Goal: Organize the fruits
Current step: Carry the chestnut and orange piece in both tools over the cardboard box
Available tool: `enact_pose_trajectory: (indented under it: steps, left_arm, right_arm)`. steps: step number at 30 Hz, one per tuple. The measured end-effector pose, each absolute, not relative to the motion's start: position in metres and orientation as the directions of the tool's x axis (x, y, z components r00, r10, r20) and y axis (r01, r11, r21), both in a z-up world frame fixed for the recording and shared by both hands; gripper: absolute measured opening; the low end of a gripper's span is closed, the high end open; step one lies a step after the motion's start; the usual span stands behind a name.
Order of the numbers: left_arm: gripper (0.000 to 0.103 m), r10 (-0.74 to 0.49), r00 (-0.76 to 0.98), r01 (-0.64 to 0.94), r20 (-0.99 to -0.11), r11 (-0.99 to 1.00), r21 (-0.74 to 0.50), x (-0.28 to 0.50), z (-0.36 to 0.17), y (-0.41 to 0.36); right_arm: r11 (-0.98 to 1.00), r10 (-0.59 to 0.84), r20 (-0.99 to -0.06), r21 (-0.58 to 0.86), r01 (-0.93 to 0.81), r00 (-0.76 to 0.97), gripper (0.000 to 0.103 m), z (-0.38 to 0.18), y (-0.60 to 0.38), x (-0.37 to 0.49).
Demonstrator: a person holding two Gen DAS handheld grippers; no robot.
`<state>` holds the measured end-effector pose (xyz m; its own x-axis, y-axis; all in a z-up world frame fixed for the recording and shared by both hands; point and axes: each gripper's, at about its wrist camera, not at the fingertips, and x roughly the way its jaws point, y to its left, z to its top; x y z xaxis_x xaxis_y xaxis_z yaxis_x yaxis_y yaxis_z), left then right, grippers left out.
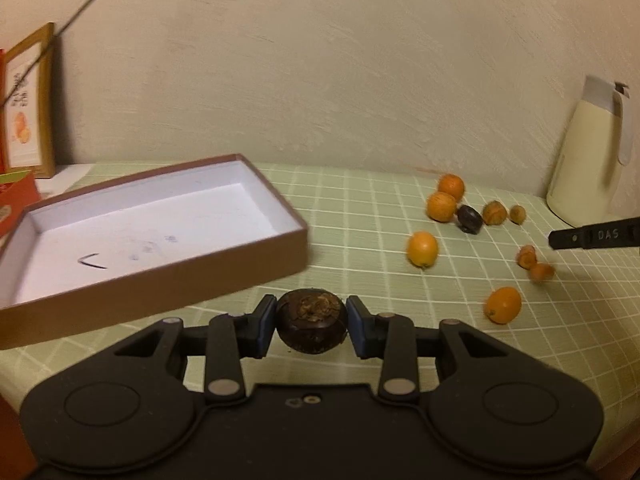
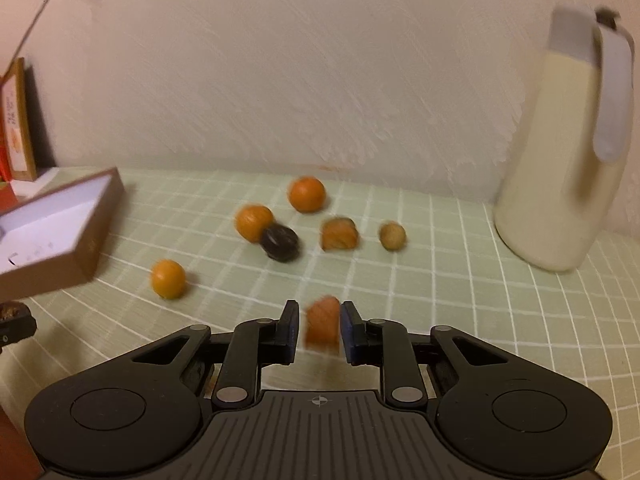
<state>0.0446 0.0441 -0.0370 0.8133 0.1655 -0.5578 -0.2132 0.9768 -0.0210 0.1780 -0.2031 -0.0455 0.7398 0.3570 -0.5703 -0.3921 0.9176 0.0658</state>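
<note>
My left gripper (image 1: 312, 314) is shut on a dark brown round fruit (image 1: 312, 334), held just in front of a brown box with a white inside (image 1: 160, 280) on the left. My right gripper (image 2: 320, 326) is shut on a blurred orange-brown fruit piece (image 2: 323, 320) above the green checked cloth. Loose on the cloth lie small orange fruits (image 2: 168, 279) (image 2: 254, 223) (image 2: 307, 194), another dark fruit (image 2: 280, 243), an orange-brown piece (image 2: 339, 233) and a small brown fruit (image 2: 392, 235). The left wrist view shows one more orange fruit (image 1: 503, 305) near the front.
A cream jug with a grey handle (image 2: 568, 160) stands at the back right against the wall. A framed card (image 1: 28, 100) and red packaging (image 1: 16, 200) stand at the far left behind the box. A thin cord (image 1: 80, 4) hangs across the upper left.
</note>
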Motion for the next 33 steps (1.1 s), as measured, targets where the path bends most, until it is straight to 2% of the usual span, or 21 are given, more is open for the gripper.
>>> enact_pose_trajectory:
  steps: [12,20,28,29,30,31,32,33]
  left_arm:
    - [0.028,0.269,0.828,-0.316,-0.492,0.949,-0.013,0.001,-0.004,0.091]
    - [0.028,0.316,0.820,-0.366,-0.477,0.930,-0.014,-0.014,0.002,0.117]
    - [0.028,0.301,0.832,-0.360,-0.466,0.932,-0.041,-0.016,0.003,0.119]
    - [0.028,0.297,0.834,-0.356,-0.465,0.933,-0.044,-0.015,0.003,0.118]
    - [0.028,0.292,0.836,-0.353,-0.464,0.935,-0.047,-0.015,0.003,0.117]
    - [0.028,0.288,0.839,-0.349,-0.462,0.936,-0.049,-0.014,0.003,0.116]
    - [0.028,0.285,0.841,-0.345,-0.461,0.937,-0.050,-0.014,0.003,0.115]
    - [0.028,0.282,0.842,-0.342,-0.459,0.939,-0.050,-0.013,0.003,0.113]
  right_arm:
    - [0.839,0.494,-0.476,0.042,-0.543,0.727,0.021,-0.005,-0.134,0.141]
    - [0.785,0.555,-0.457,0.013,-0.619,0.694,0.021,-0.004,-0.089,0.124]
    - [0.916,0.351,-0.585,0.051,-0.398,0.731,0.022,-0.032,-0.177,0.164]
    - [0.930,0.321,-0.593,0.048,-0.365,0.739,0.024,-0.036,-0.190,0.167]
    - [0.940,0.299,-0.606,0.051,-0.339,0.737,0.037,-0.040,-0.201,0.171]
    - [0.946,0.288,-0.621,0.064,-0.319,0.729,0.055,-0.044,-0.209,0.173]
    - [0.949,0.284,-0.625,0.075,-0.306,0.727,0.061,-0.049,-0.218,0.173]
    - [0.950,0.284,-0.626,0.079,-0.303,0.726,0.062,-0.051,-0.223,0.174]
